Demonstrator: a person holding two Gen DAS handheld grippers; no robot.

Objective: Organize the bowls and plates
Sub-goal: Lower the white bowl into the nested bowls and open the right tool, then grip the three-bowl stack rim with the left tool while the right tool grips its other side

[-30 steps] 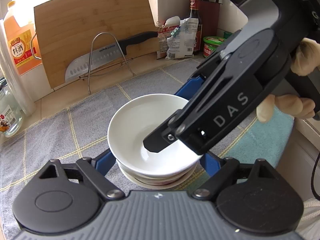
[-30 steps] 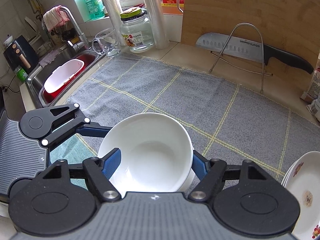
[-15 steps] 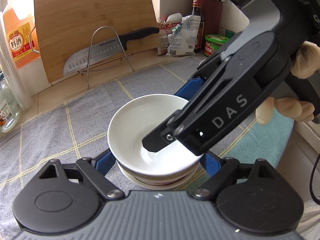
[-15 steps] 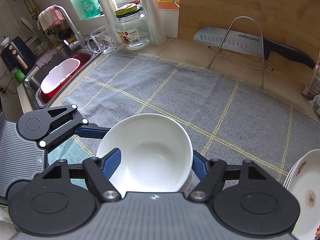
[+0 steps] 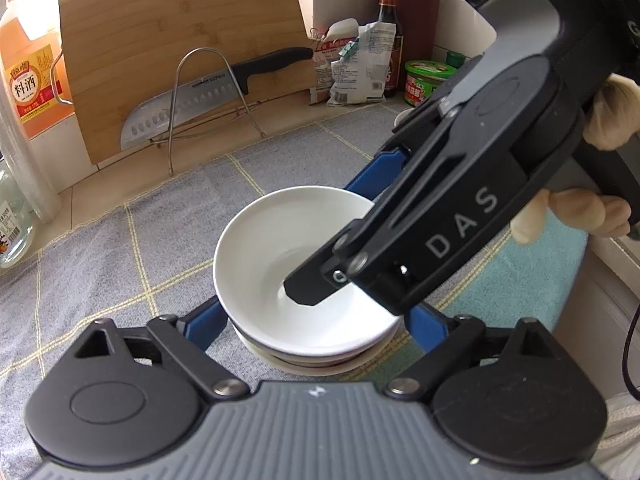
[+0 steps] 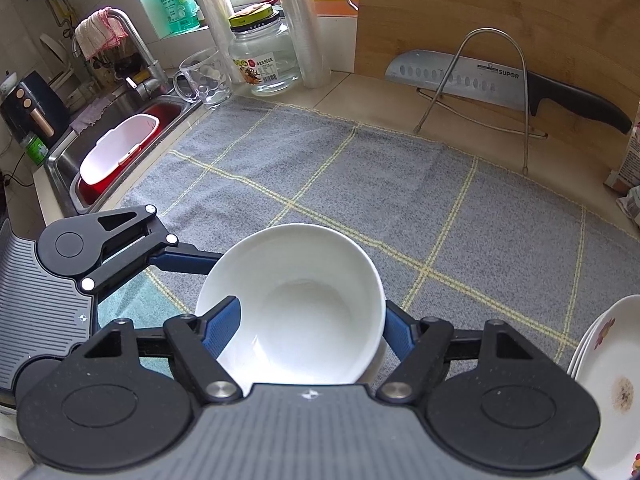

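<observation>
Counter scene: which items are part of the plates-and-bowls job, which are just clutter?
Job items:
white bowl, top of a bowl stack, both grippers at it
right gripper, one finger inside the rim, one outside
left gripper
flowered plates, stacked at right

Lying about:
knife on wire rack
cutting board
glass jar
glass mug

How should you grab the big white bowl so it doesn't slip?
Grip the white bowl by its rim, one of the fingers inside and one outside, coming from above. Its wall is thin and upright, and it sits nested on other bowls, so the sides are hard to reach.
</observation>
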